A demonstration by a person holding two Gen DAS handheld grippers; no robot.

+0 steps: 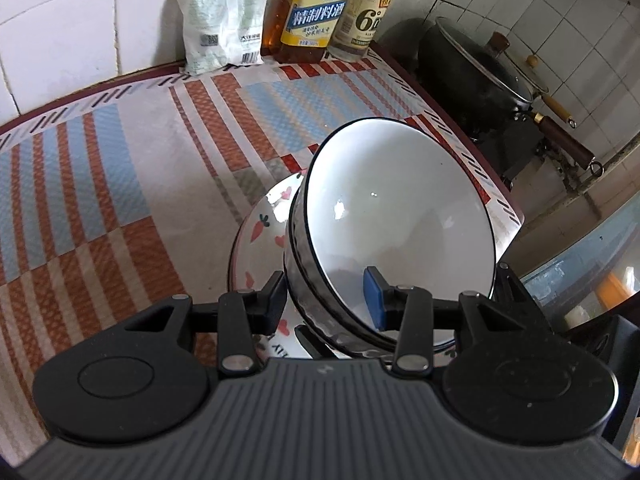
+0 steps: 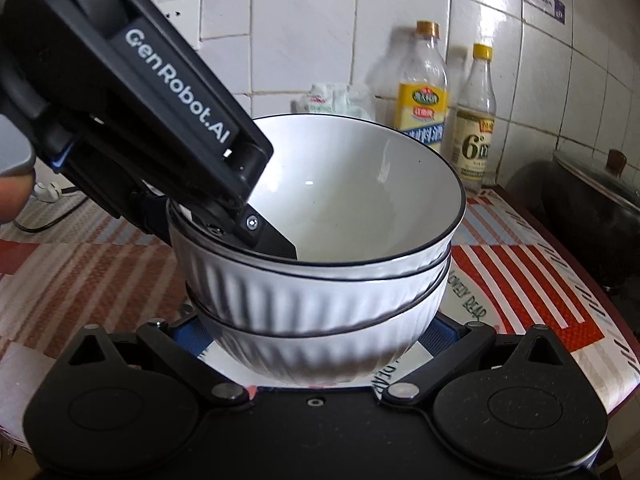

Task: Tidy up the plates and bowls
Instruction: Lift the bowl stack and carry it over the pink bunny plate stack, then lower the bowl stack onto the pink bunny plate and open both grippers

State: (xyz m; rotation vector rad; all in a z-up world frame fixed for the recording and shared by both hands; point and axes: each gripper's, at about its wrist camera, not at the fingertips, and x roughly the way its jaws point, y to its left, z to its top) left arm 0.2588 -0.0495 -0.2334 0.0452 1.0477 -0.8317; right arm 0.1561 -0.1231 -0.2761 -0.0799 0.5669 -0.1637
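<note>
Stacked ribbed bowls (image 1: 396,216) carried w/ plate (image 1: 256,240) beneath.
L gripper (image 1: 326,300) jaws pinched on rim wall; R gripper (image 2: 316,344) jaws spread round plate, grip unclear.

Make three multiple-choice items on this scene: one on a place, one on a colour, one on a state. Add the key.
1. Where is the bag?
A. in the pot
B. at the wall beside the bottles
C. on a plate

2. What colour are the bowls inside?
A. white
B. red
C. green

3. What is the left gripper doing?
A. hanging open over bare cloth
B. shut on the bowls' rim
C. holding a bottle

Key:
1 B: the bag leans on the tiles next to the bottles.
2 A: the top bowl shows white inside, with a dark rim.
3 B: one finger sits inside the rim, the other outside.
</note>
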